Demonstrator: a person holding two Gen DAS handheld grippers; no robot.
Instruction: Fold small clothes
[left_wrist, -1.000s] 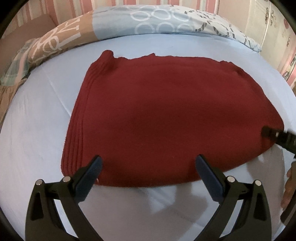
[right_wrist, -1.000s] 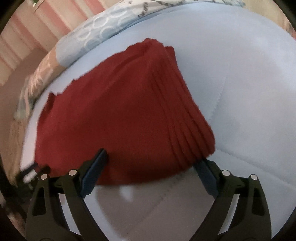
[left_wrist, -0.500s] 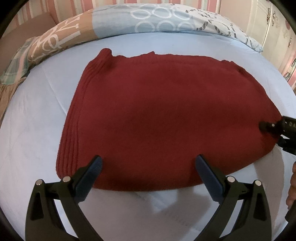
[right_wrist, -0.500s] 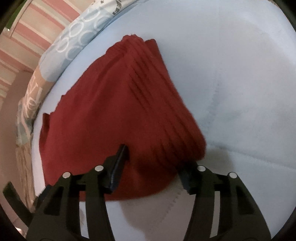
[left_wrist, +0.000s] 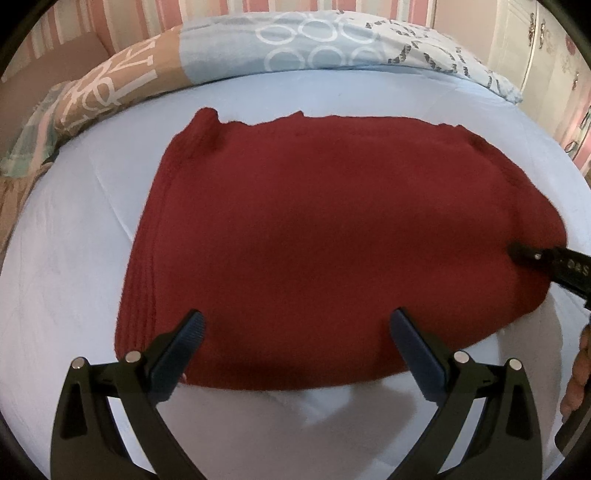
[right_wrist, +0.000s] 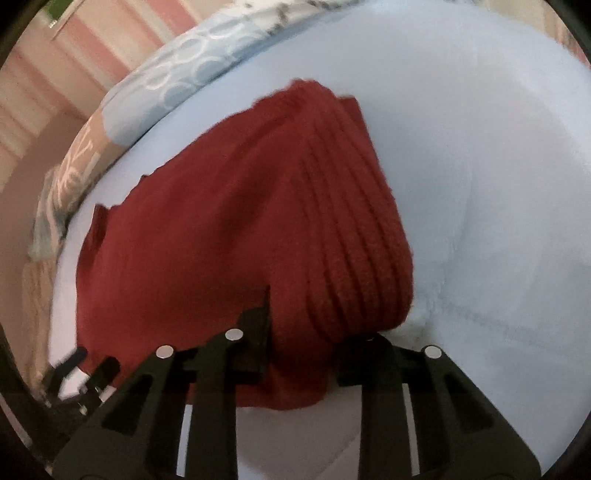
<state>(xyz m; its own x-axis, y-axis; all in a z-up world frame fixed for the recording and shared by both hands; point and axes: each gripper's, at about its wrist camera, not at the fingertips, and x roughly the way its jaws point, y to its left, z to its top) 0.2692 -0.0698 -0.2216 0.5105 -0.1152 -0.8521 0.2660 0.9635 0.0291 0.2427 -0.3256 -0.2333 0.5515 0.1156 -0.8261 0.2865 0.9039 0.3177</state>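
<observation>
Two grippers work the red knit (left_wrist: 332, 236) on the bed (left_wrist: 74, 240): right gripper (right_wrist: 301, 328) closing on its near corner, left gripper (left_wrist: 295, 328) wide, empty. Next, judging: left pinches its corner.

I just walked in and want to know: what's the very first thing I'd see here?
The big red cloth spread flat in the middle of the pale blue bed. The right gripper is closing on its ribbed near corner, while the left gripper hangs wide open over the near edge. A patterned quilt lies bunched along the far side.
</observation>
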